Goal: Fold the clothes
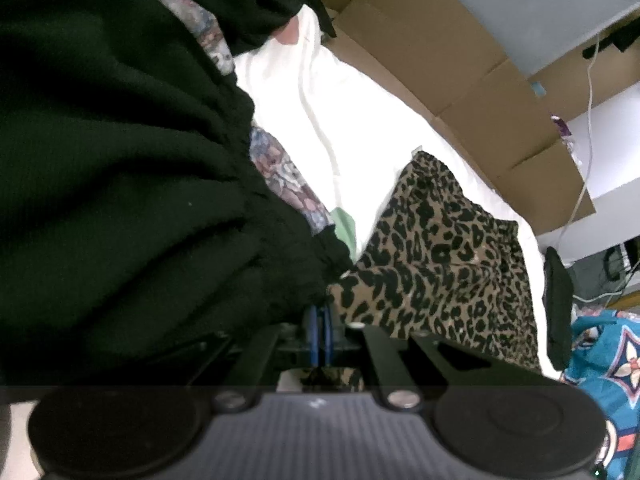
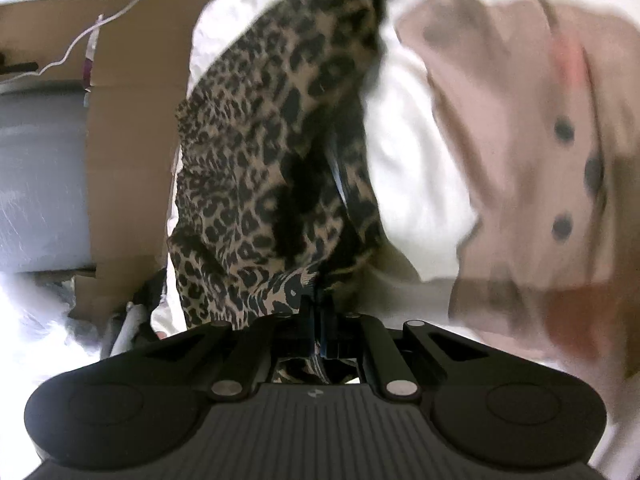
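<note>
A leopard-print garment [image 1: 440,264] lies on a white sheet [image 1: 360,112] at the right of the left wrist view. My left gripper [image 1: 322,320] is shut on its near edge, blue pads pressed together, with a black knit garment [image 1: 112,168] bunched against it on the left. In the right wrist view the leopard-print garment [image 2: 272,152] hangs stretched upward, and my right gripper [image 2: 318,304] is shut on its lower edge. The view there is blurred.
A floral cloth [image 1: 280,172] peeks from under the black knit. Cardboard boxes [image 1: 460,64] line the far edge of the sheet. A blue patterned fabric [image 1: 600,356] lies at the right. A beige buttoned cardigan [image 2: 540,160] lies on the white sheet [image 2: 420,168].
</note>
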The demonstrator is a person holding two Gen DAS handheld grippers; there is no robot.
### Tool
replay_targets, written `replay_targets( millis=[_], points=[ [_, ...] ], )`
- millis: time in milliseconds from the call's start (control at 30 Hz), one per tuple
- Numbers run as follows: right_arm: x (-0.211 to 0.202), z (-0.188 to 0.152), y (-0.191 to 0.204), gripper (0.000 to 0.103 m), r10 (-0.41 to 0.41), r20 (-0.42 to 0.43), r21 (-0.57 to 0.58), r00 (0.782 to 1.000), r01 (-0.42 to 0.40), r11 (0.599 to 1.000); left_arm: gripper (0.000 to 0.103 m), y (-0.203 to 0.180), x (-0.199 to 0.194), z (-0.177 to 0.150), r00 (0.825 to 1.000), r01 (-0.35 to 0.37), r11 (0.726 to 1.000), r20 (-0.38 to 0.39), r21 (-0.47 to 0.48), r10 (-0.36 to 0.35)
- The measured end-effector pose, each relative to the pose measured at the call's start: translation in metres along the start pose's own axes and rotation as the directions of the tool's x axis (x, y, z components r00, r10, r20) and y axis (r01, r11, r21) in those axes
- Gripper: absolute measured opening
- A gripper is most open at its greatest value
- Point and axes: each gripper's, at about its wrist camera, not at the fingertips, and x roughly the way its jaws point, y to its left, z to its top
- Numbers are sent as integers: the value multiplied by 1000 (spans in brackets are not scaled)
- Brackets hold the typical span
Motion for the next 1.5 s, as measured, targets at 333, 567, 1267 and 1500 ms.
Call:
replay_targets(
  millis=[333,567,1267,1500],
  points=[
    [-24,15,-3,4,-99,82,-37,992,102,994,4,9,2,0,1000,-18,999,-20,-41,17],
    [-24,-16,-22,46,-78,26,-15,997,79,997,4,5,11,-2,998,-42,999,-40,0,42],
    [28,-66,-5,46,66,-106,-65,992,-73,995,4,5,11,-6,998,8,1000,-59,-13,-9],
    [50,-61,-5,1,87,-174,33,981,-83,996,4,-11,-4,-20,983,134,991,-125,-14,-134]
  ],
)
